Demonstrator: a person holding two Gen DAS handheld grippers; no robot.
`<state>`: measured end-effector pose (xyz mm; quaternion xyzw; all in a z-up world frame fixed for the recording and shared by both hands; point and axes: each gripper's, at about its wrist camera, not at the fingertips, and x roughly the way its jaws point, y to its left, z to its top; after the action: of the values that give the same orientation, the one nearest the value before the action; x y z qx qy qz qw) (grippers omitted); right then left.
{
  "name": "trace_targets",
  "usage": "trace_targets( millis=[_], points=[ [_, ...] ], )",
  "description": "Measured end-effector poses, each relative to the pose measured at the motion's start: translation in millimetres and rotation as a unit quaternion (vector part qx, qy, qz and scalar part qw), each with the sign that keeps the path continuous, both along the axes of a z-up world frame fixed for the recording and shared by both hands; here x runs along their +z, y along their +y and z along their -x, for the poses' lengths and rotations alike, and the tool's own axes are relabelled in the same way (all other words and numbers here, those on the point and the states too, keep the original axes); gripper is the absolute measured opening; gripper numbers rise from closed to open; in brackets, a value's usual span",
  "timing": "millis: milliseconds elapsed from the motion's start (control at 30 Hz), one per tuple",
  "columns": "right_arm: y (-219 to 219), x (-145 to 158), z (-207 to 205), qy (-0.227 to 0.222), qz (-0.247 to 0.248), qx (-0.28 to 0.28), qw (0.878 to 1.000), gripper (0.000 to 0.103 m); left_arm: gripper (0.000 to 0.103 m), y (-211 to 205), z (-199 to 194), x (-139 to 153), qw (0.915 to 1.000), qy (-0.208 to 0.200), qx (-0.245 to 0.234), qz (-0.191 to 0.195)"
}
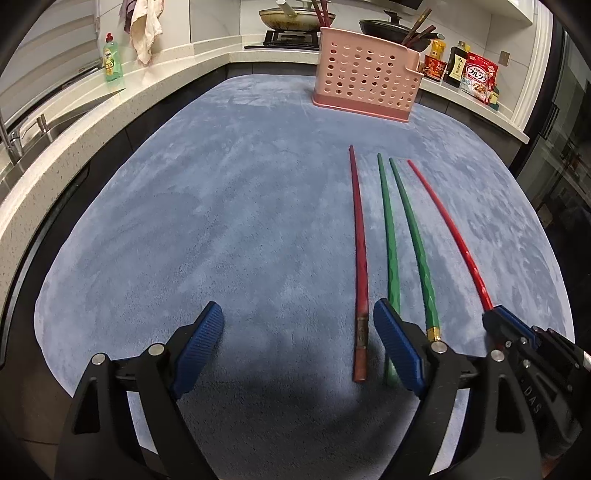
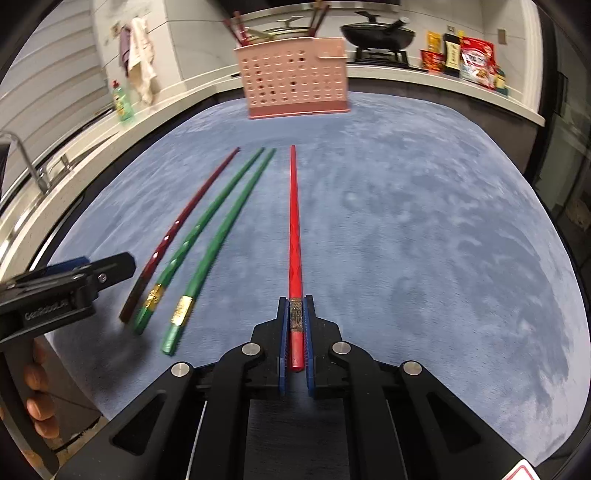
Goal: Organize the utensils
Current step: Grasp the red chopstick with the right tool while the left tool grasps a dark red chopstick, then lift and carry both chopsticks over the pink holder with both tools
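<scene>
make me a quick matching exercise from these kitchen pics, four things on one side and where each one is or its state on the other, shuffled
Things:
1. bright red chopstick
2. pink basket
3. left tool
4. green dish soap bottle

States or places:
A. open, holding nothing
B. on the counter beside the sink
C. clamped in the right tool
D. at the far end of the blue mat, chopsticks standing in it

Pairs: 1-C, 2-D, 3-A, 4-B

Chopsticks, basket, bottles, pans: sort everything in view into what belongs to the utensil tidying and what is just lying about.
Belongs to the job:
- bright red chopstick, clamped in the right gripper
- dark red chopstick
- two green chopsticks
- pink basket, already holding chopsticks
- left gripper, open

Just lying about:
- green soap bottle
- hanging cloth
- pans on the stove
- sauce bottles and food packets
- faucet
</scene>
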<state>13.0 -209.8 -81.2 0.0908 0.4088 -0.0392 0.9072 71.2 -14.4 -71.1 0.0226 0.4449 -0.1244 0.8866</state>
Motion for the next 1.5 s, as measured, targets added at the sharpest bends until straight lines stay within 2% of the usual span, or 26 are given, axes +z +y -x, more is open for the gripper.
trace_targets(
  millis=[200, 367, 633, 900, 1000, 1067, 1500],
  points=[
    [-4.5, -1.3, 2.3, 0.0, -0.008, -0.006, 1.0, 0.007, 0.081, -4.4, 6.3, -2.1, 0.9999, 0.007, -0.013, 0.008],
    [-4.4, -1.5, 2.3, 0.0, -0.01, -0.005, 1.0, 0.007, 0.08, -7.9, 7.8, -8.2, 0.9998, 0.01, -0.016, -0.003],
    [-4.0, -1.9, 2.6, 0.0, -0.01, -0.006, 1.0, 0.007, 0.065, -9.9, 7.7, -12.5, 0.9996, 0.007, -0.018, -0.021],
    [-4.6, -1.5, 2.3, 0.0, -0.01, -0.005, 1.0, 0.007, 0.027, -11.7, 9.4, -10.3, 0.9994, 0.009, -0.027, -0.019],
    [-4.6, -1.8, 2.4, 0.0, -0.011, -0.005, 1.0, 0.007, 0.016, -7.6, 5.8, -8.6, 0.9994, 0.02, -0.027, -0.003],
    [-4.6, -1.8, 2.2, 0.001, -0.013, -0.005, 1.0, 0.007, 0.012, -5.5, 3.8, -7.7, 0.9993, 0.027, -0.026, 0.005],
    [-15.1, 21.6, 6.5, -0.021, -0.024, -0.01, 0.999, 0.007, 0.01, -1.6, 5.5, 9.6, 0.9987, 0.032, -0.026, 0.029]
  ],
)
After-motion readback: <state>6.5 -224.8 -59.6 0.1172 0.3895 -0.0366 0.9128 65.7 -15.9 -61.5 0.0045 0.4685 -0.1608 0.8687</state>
